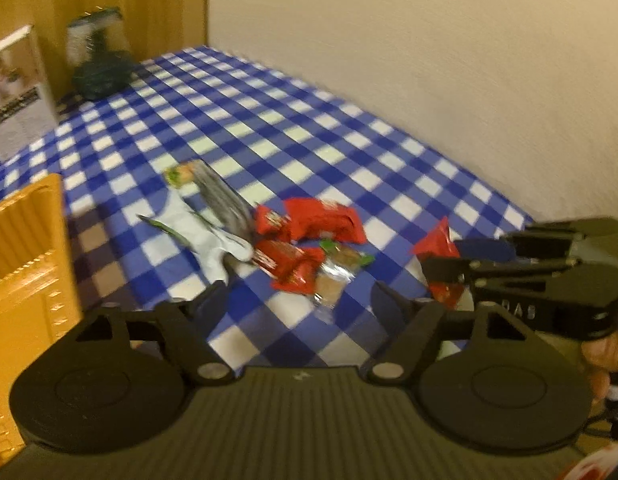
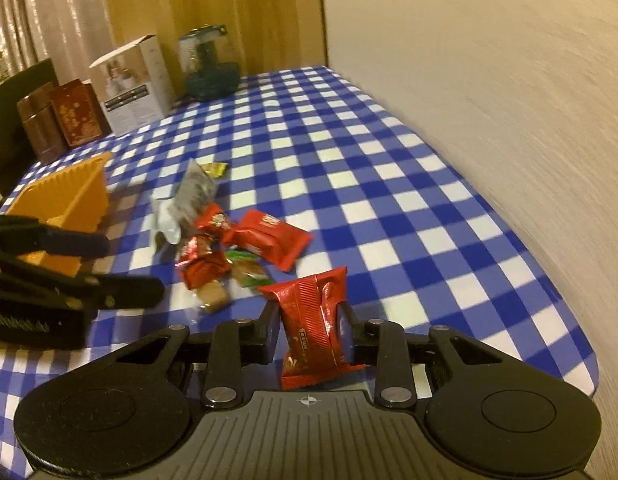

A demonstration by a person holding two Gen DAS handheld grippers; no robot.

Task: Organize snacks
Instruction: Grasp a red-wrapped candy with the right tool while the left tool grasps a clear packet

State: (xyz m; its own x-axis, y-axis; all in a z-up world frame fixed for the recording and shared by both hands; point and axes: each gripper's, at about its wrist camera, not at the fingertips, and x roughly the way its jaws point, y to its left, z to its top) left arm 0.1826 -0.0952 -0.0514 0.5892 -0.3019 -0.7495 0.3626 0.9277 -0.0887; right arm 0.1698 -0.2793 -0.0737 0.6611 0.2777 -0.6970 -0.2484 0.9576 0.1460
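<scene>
Orange plastic organizer (image 2: 65,204): rigid, left on checked tablecloth (image 2: 349,152). Loose snack heap (image 2: 229,240): centre. Red snack packet (image 2: 315,328): light, crinkly, slippery; clenched mid-body in right gripper (image 2: 311,330). Left gripper (image 1: 299,300): released, empty.

Snacks (image 2: 229,240) on your checked cloth
One red pack (image 2: 315,332) stands upright, pinched; others lie heaped beside the orange bin (image 2: 69,204).

A blue-and-white checked surface (image 2: 349,152) runs to a cream wall (image 2: 489,80) filling the right of the frame; a wooden panel (image 2: 213,4) and pale curtain (image 2: 49,8) stand upper left.
</scene>
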